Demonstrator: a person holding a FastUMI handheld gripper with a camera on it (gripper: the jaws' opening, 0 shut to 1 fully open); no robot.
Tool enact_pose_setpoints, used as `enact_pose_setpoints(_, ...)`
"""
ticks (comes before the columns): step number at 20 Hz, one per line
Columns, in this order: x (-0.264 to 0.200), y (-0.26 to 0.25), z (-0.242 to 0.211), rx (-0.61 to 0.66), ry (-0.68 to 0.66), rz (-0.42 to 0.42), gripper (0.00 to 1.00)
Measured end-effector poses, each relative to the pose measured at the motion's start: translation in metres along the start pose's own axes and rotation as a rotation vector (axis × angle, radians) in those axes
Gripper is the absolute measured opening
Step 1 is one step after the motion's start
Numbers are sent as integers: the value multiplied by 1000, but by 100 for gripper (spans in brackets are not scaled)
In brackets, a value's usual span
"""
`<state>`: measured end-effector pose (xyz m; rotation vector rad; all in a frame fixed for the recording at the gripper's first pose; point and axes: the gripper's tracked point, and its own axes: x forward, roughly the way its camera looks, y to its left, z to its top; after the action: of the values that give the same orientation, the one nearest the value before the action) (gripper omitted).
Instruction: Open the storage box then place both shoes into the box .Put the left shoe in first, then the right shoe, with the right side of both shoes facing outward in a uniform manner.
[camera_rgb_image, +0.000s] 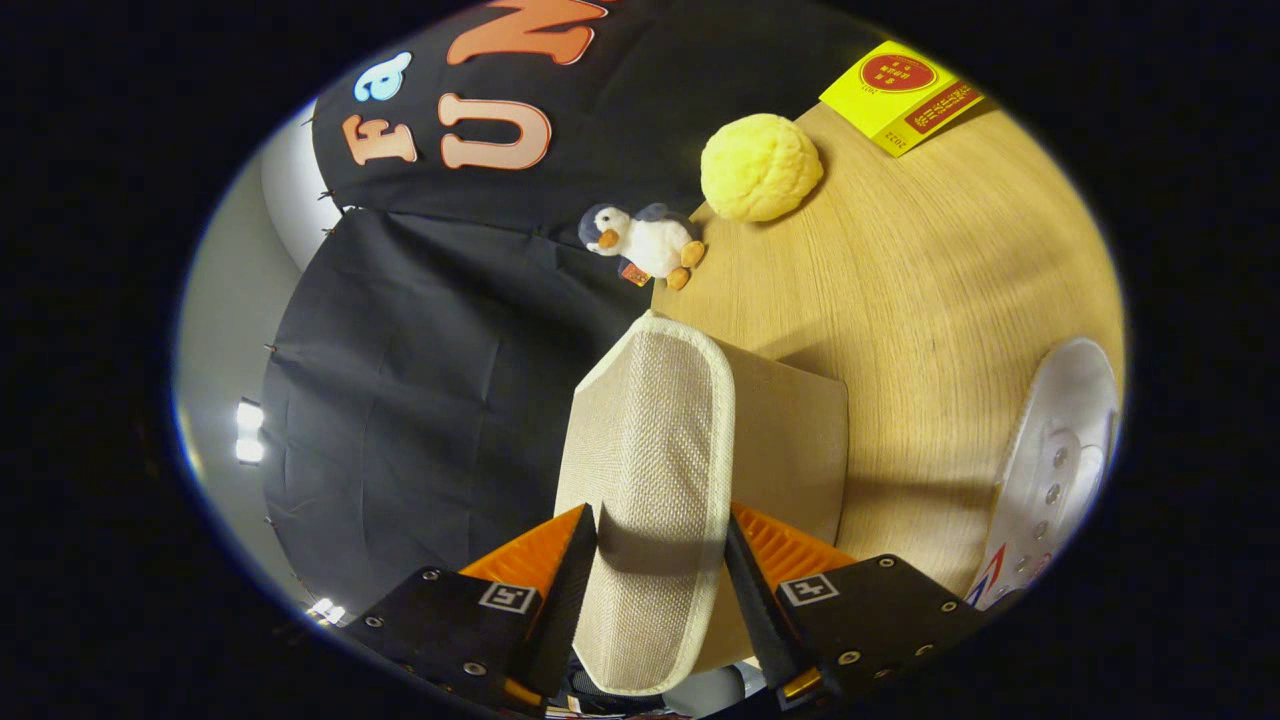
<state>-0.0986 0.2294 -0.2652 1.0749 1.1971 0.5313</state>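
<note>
The gripper (655, 560) is closed partway around a beige woven flap (648, 480), one finger pressing on each of its long edges, so the flap is clamped between them. The flap is a tall panel with rounded corners and a pale stitched border; it runs from below the fingertips up and away past them, and its near end hangs down between the finger bases. Just behind it and to its right sits the box (795, 440), a plain beige fabric body whose flat side shows beyond the right finger; the flap looks like this box's lid, lifted clear of the body, though the join between the two is hidden. The box stands on a light wooden table (930, 320). To the right of the gripper, near the table's edge, lies a white shoe (1060, 450) with a row of metal eyelets and a red and blue mark at its near end; it is well apart from the box. I cannot tell whether it is the left or the right shoe. Farther off, beyond the flap's tip, a small plush penguin (645, 242) lies at the table's far left edge. Just beyond it and to the right rests a yellow ball (760, 166), and far right of that a yellow packet (900, 95).
</note>
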Motion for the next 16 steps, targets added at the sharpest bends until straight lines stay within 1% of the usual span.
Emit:
enact_pose_setpoints(1, -5, 5, 2, 8, -9, 11, 69)
enact_pose_setpoints(3, -18, 19, 10, 26, -28, 32, 59)
enact_pose_setpoints(4, -24, 23, 9, 54, -29, 28, 55)
enact_pose_setpoints(5, -28, 33, 11, 61, -37, 41, 47)
enact_pose_setpoints(6, -30, 45, 12, 49, -45, 56, 43)
enact_pose_setpoints(7, -31, 57, 13, 32, -54, 66, 36)
enact_pose_setpoints(10, -32, 98, 18, -6, -85, 113, 28)
enact_pose_setpoints(11, -30, 111, 21, -18, -96, 126, 22)
enact_pose_setpoints(13, -27, 137, 24, -42, -109, 150, 17)
enact_pose_setpoints(16, -10, 168, 18, -64, -72, 168, 15)
